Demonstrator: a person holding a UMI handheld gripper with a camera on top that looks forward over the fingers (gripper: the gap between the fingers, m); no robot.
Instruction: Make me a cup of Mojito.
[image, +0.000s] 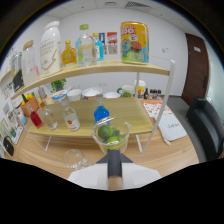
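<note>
A clear plastic cup with green lime pieces in it hangs above the wooden table, just over my fingertips. My gripper shows as a narrow dark pair of fingers pressed together under the cup, shut on the cup's near wall. An empty clear glass rests on the table beside and slightly below the fingers. Behind the cup, on the lower shelf, stands a blue bottle.
A two-tier wooden shelf stands beyond the cup. Its top holds a white jug, several bottles and a yellow canister. Its lower board holds bottles, tubs and a red bottle. Papers and a black chair lie beyond.
</note>
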